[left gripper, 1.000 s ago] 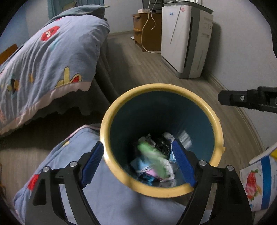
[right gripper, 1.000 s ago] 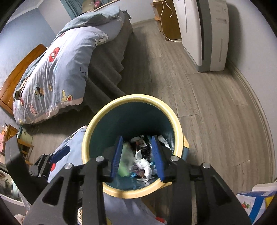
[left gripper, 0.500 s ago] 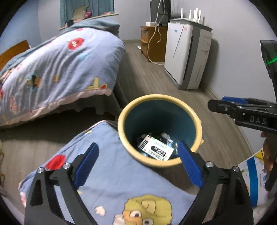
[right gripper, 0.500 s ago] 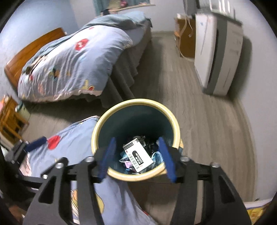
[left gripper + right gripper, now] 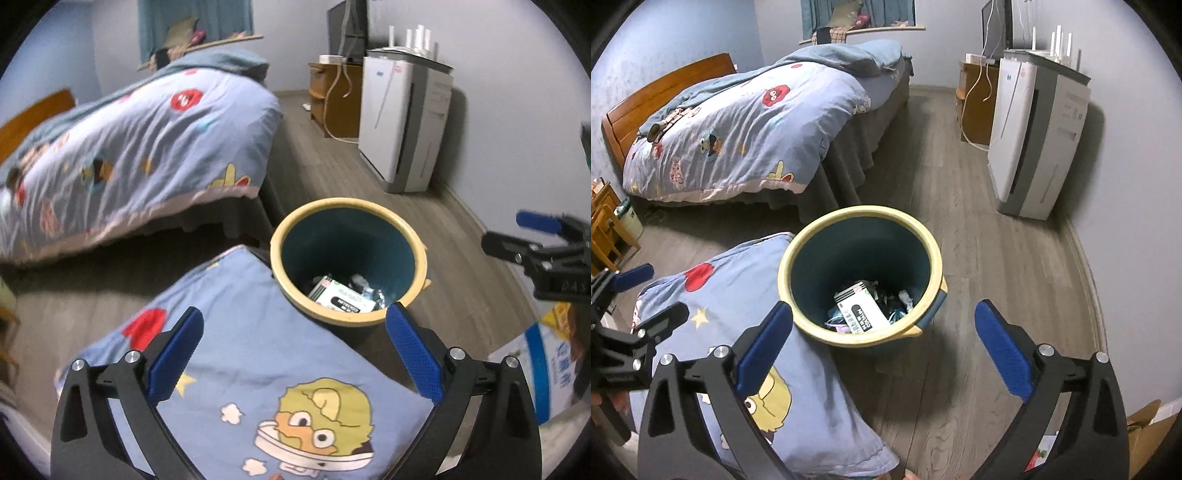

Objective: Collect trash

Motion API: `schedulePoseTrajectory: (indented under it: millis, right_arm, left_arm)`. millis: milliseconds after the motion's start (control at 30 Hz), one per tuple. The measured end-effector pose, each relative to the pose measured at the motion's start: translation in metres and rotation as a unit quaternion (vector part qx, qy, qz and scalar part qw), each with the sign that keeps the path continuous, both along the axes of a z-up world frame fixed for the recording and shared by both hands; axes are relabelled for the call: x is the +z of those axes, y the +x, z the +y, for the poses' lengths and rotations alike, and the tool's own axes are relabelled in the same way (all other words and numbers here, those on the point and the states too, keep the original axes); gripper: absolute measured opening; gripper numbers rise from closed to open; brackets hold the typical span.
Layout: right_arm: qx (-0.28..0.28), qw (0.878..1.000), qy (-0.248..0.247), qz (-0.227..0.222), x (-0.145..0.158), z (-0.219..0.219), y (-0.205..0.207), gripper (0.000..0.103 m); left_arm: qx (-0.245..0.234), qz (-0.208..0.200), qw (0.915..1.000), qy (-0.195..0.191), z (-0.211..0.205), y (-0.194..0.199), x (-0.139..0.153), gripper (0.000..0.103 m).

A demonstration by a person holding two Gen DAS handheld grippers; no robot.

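Observation:
A dark teal trash bin with a yellow rim stands on the wood floor. Inside lie a white and black carton and mixed crumpled trash. My left gripper is open and empty, above a blue cartoon pillow, short of the bin. My right gripper is open and empty, raised above the bin's near side. The right gripper also shows at the right edge of the left wrist view, and the left gripper at the left edge of the right wrist view.
A bed with a blue cartoon duvet lies behind the bin. A white air purifier and a wooden cabinet stand by the right wall. A printed box sits at the right. A wooden chair stands far left.
Both grippers have pulled up and back from the bin. The right gripper's jaws have opened wide. A white and black carton now lies in the bin on top of the trash.

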State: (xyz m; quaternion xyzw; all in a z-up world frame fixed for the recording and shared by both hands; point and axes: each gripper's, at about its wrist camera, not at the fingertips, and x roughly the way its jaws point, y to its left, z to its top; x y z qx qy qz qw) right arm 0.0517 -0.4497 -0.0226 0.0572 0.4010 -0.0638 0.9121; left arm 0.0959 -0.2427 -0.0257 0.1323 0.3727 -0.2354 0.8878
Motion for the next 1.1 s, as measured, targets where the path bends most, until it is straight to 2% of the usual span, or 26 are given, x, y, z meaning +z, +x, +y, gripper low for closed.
schedulePoseTrajectory:
  millis: [67,200,1100]
  right_arm:
    - [-0.001,1.0,-0.004,-0.004,0.0,0.001,0.001,0.097]
    - [0.002,1.0,-0.001,-0.007,-0.001,0.005,0.001,0.097]
    - [0.005,1.0,-0.004,-0.002,-0.004,0.01,0.005,0.097]
  left_arm:
    - [-0.003,-0.009,1.0,0.003,0.001,-0.001,0.001,0.098]
    - [0.001,0.0,0.9999,-0.011,0.007,0.001,0.001,0.098]
    - [0.007,0.001,0.9999,-0.009,0.009,0.001,0.001,0.098]
